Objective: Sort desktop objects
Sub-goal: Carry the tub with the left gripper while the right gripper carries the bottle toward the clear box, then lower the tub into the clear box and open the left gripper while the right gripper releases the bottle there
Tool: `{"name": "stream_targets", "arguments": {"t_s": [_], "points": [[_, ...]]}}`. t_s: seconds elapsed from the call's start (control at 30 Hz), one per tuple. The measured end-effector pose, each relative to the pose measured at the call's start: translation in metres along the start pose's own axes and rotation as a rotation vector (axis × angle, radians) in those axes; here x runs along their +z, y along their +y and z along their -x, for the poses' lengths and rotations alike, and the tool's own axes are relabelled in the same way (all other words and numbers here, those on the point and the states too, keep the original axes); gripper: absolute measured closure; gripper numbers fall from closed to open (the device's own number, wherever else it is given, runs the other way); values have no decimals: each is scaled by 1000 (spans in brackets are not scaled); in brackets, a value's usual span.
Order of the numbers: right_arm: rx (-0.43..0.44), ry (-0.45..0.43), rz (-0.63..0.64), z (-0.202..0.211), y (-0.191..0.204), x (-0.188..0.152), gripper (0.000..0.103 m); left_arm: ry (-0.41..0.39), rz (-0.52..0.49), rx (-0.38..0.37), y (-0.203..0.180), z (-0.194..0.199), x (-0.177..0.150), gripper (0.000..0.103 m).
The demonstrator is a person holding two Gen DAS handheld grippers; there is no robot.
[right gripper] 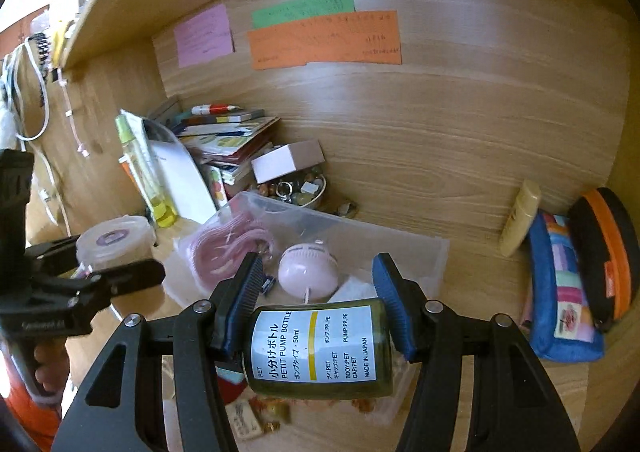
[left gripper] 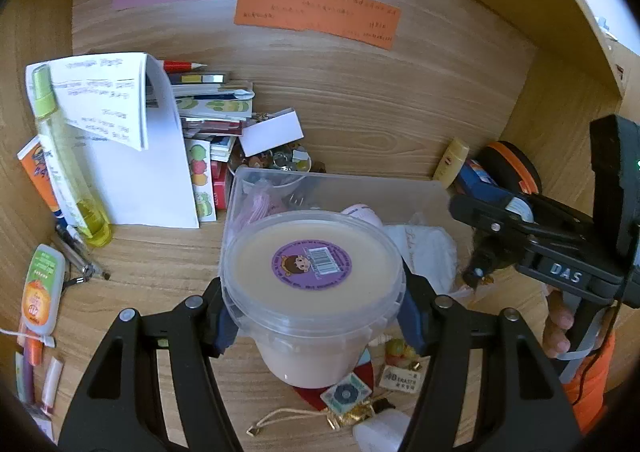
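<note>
You are carrying two containers at once above a cluttered wooden desk [left gripper: 360, 100]. Your left gripper [left gripper: 316, 316] is clamping its blue pads on the sides of a lidded tub [left gripper: 312, 292] of pale cream, holding it upright just under the rim, probably so the contents are staying level. Your right gripper [right gripper: 316, 312] is pinching a dark green pump bottle [right gripper: 320, 348] lying sideways between its pads, label up; gripping it across the body looks like the steadiest hold on a small round thing. Both are hanging over or just in front of the clear plastic bin [right gripper: 400, 252], which is already holding a pink bundle of yarn [right gripper: 228, 248] and a pink round gadget [right gripper: 308, 268], so the bin is likely serving as the collecting spot. Papers and booklets are leaning at the back left, a pencil case [right gripper: 560, 284] is resting at the right, and small trinkets are lying loose on the desk below your grippers.
</note>
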State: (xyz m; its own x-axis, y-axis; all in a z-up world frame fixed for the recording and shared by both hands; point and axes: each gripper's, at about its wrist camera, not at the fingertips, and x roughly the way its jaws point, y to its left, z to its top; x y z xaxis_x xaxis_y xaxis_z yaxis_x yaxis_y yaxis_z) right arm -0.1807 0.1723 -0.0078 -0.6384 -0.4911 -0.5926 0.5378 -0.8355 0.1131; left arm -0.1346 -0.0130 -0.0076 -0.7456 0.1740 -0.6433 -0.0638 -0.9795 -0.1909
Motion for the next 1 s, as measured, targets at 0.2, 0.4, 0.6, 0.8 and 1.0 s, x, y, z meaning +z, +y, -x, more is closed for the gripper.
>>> {"name": "stream_targets", "arguments": {"t_s": [0.2, 0.4, 0.6, 0.8, 1.0], "points": [[-18, 33, -26, -29, -7, 6, 50, 22, -10, -4, -3, -19, 8, 39], [-49, 74, -42, -50, -15, -4, 50, 56, -21, 0, -4, -40, 12, 39], [-78, 112, -51, -65, -22, -13, 50, 67, -27, 13, -3, -54, 15, 39], [-108, 117, -12, -71, -16, -18, 50, 76, -32, 18, -4, -65, 16, 39], [-122, 139, 25, -78, -10, -22, 50, 105, -25, 12, -2, -76, 14, 39]]}}
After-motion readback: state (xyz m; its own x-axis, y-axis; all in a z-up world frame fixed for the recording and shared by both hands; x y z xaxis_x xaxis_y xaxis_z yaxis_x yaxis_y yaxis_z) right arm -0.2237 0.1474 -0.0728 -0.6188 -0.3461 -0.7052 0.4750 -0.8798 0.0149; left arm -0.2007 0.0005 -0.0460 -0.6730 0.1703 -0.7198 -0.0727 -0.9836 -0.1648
